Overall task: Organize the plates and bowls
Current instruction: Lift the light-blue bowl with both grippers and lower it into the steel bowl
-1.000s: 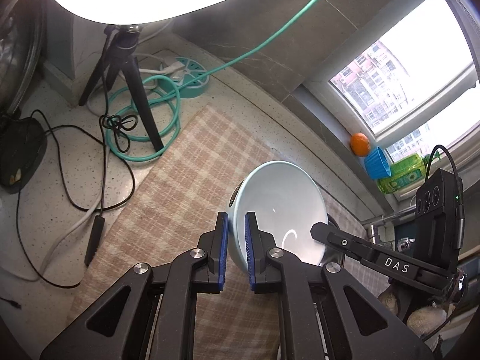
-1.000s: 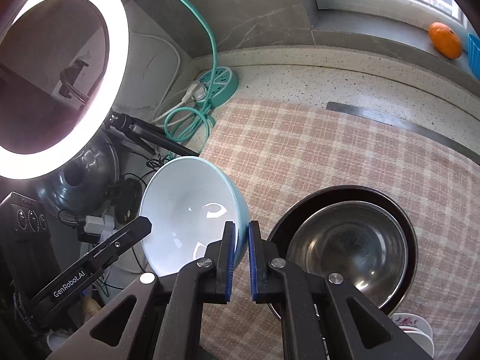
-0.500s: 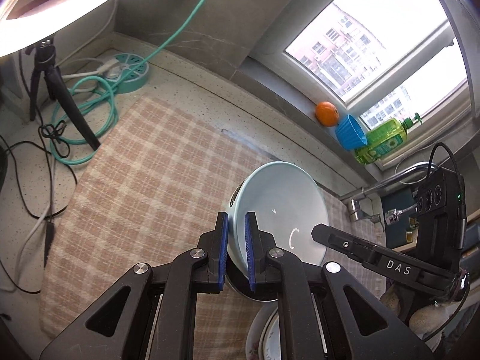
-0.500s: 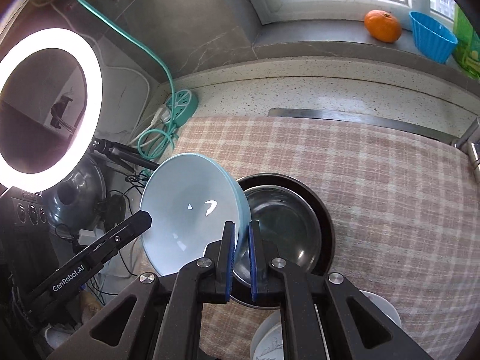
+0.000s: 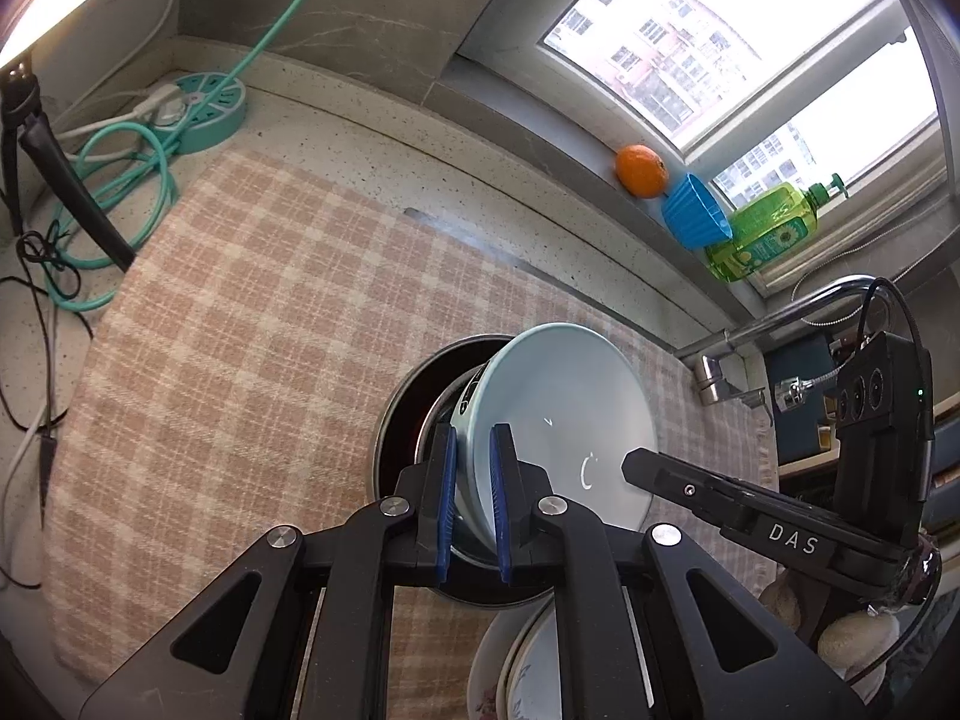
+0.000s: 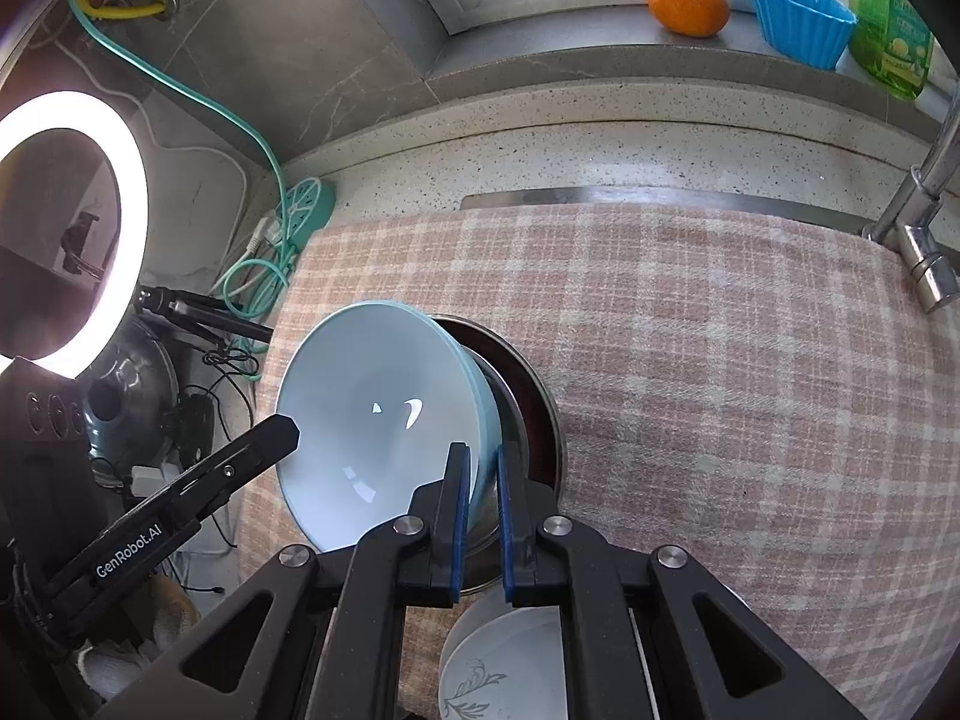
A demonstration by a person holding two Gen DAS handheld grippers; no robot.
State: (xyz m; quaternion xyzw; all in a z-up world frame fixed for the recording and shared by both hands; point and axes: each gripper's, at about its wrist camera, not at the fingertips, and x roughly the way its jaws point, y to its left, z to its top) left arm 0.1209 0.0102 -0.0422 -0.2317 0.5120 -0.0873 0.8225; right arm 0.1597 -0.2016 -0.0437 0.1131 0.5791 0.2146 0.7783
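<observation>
Light blue bowl (image 5: 564,420): held tilted between both tools, one on each side of its rim, above a steel bowl (image 6: 516,414) nested in a dark pan (image 5: 399,420) on the checked cloth (image 5: 240,312).
Left gripper (image 5: 471,504): jaws narrow, blue pads clamped on the bowl's rim, one pad inside, one outside.
Right gripper (image 6: 480,516): jaws narrow, gripping the opposite rim in the same manner.
Dark pan: sits toward the near edge of the cloth-covered bench (image 6: 600,156), the steel bowl inside it, both partly hidden behind the blue bowl.
Patterned white dishes (image 6: 504,666): at the near edge, just below the pan, partly hidden by the gripper arms.
Far edge of the bench: a speckled stone strip, with a tap (image 6: 924,204) at its right end.
Window sill (image 6: 570,30): an orange (image 6: 687,5), a blue fluted cup (image 6: 798,18) and a green bottle (image 5: 765,231) in a row.
Left end of the bench: a teal power strip (image 5: 201,111) with coiled teal cable, black wires, and a lit ring light (image 6: 78,228) on a tripod.
</observation>
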